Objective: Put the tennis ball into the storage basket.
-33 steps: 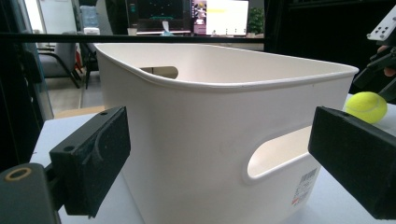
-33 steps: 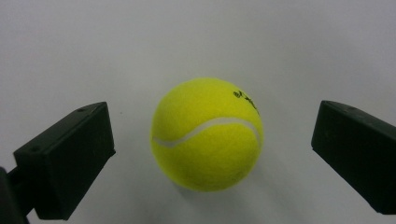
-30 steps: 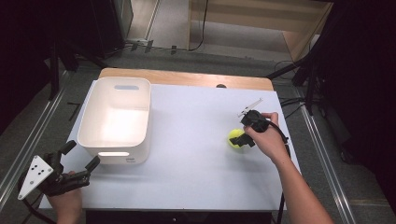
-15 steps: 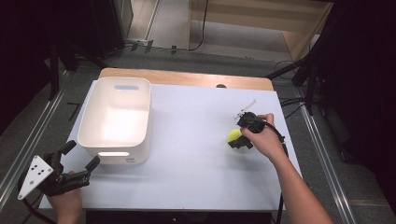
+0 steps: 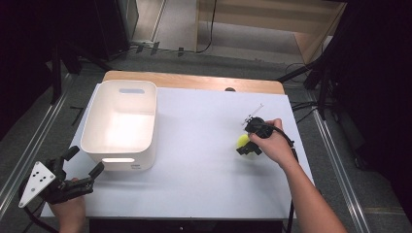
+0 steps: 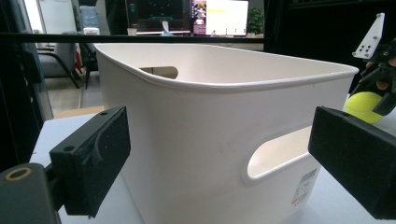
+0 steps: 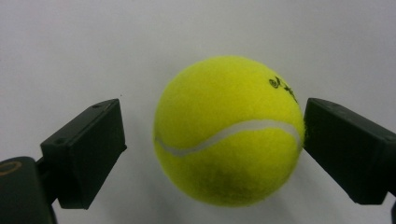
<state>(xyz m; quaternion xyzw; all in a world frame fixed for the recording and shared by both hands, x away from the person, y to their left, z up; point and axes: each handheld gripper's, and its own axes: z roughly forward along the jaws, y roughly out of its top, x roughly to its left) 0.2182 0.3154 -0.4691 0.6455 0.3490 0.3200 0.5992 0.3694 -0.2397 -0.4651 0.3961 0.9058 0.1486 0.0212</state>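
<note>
At the near left corner of the white table (image 5: 204, 174), the left gripper (image 5: 83, 171) is held level in a hand (image 5: 68, 213), with its jaws spread wide and nothing between them. In the left gripper view the two black pads (image 6: 95, 163) are seen well apart, framing the near wall of the white bin (image 6: 224, 140) without touching it. The near handle slot and a small barcode label are seen on that wall; the floor of the bin is hidden by its rim in this view, and the bin's near lower corner is cut off by the picture's edge.

Farther off, at the right of the table, the right gripper (image 5: 248, 147) is held pointing down by the other hand (image 5: 272, 145). Its jaws have just been closing, with the yellow tennis ball (image 7: 229, 133) between them. In the right gripper view one pad is seen at or against the ball's side, while a clear gap is left between the ball and the other pad, so the ball is not yet clamped. The ball lies on the bare table top, well apart from the bin, towards the right edge. From the high view the ball (image 5: 242, 141) is largely covered by the gripper and the fingers, and only a part of it can be made out. Small black marks are printed near the ball's seam; they cannot be read.

The bin (image 5: 121, 124) stands on the left half of the table, its far end close to the table's far edge.
</note>
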